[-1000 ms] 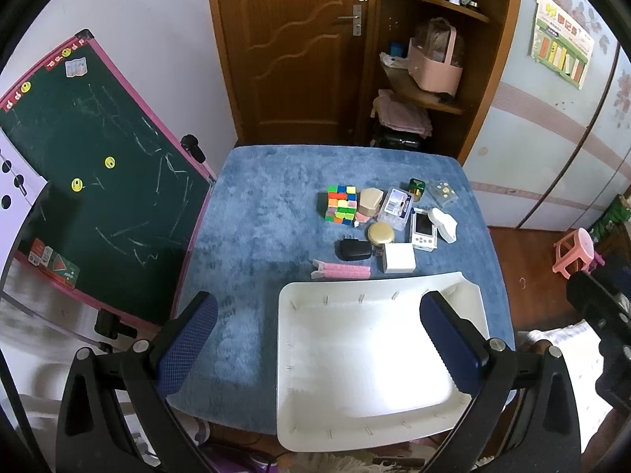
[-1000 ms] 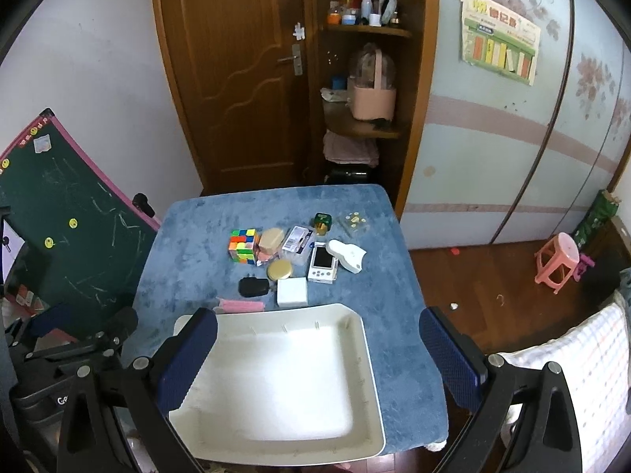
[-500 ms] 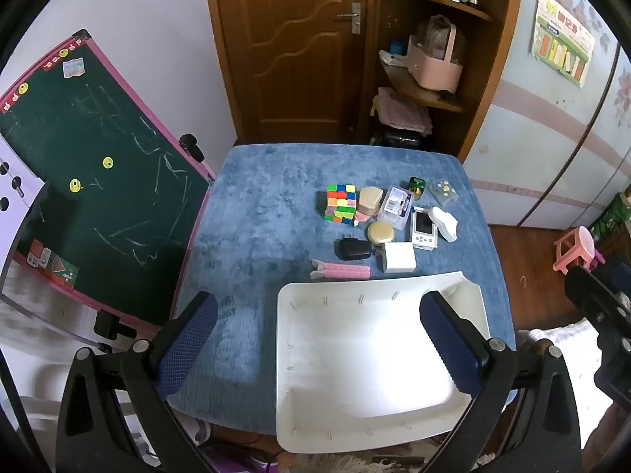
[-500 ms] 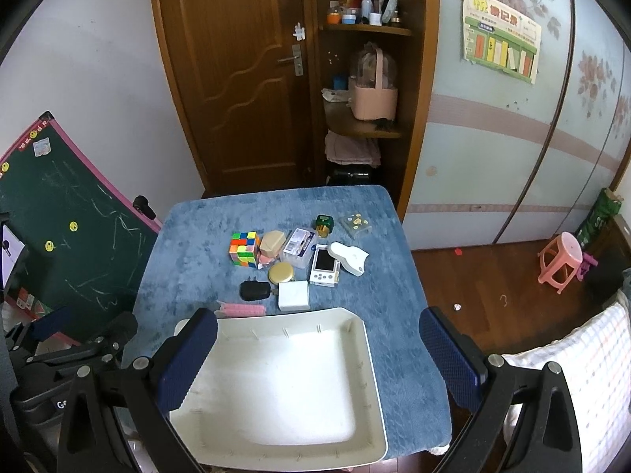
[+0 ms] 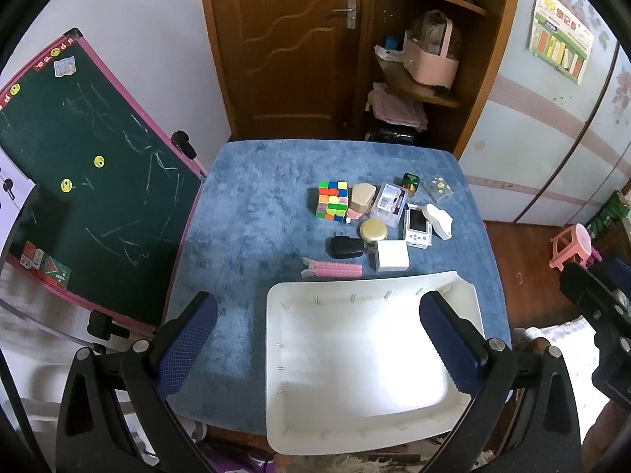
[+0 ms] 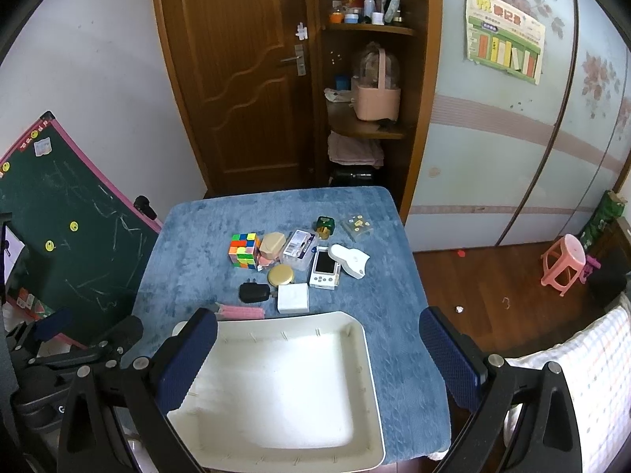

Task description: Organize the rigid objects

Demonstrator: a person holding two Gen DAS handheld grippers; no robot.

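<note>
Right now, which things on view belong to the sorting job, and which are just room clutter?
Job: white tray, puzzle cube, black charger, white charger, pink hair clip, gold tin, handheld game.

Clutter: chalkboard, pink stool, pink basket.

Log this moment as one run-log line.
phase: pre-grasp | left gripper: open, holding nothing | right gripper: open, holding nothing | white tray: holds nothing | pink clip, white box: on blue cloth beside tray
</note>
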